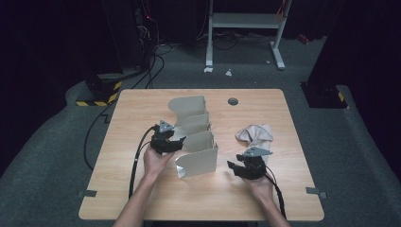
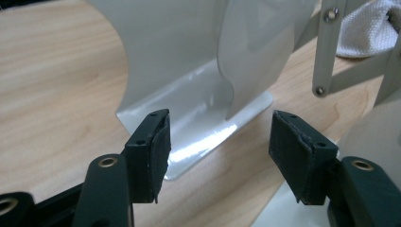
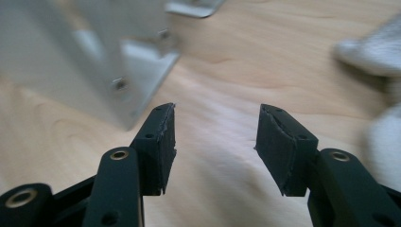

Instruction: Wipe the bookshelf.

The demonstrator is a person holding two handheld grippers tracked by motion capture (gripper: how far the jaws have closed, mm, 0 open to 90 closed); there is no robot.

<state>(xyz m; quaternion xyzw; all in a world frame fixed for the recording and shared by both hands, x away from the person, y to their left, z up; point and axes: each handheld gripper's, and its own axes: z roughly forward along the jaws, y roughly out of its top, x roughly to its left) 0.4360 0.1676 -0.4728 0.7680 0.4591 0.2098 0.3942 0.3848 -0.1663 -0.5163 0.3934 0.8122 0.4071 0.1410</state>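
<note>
Nearest you, your right gripper [image 1: 235, 166] sits low over the bare table [image 1: 156, 198] with its jaws spread and nothing between them; your left gripper [image 1: 176, 140] is likewise released, hanging right at the left side of the file rack [image 1: 196, 142], with empty jaws aimed at one of its dividers [image 2: 255, 52]. Neither claw grasps anything, so you appear to be between grips, most likely lining up on the rack to shift or stretch it. The next move calls for you to bring the left jaws onto a divider edge and close squarely, and to carry the right gripper in toward the rack's near end plate [image 1: 198, 163] so both ends are controlled. The rack stands mid-table, a pale grey metal accordion of upright curved-top plates joined by riveted scissor links [image 2: 326, 47], its base glossy. Beyond your right gripper lies a crumpled white cloth [image 1: 255, 135], apart from the rack.
</note>
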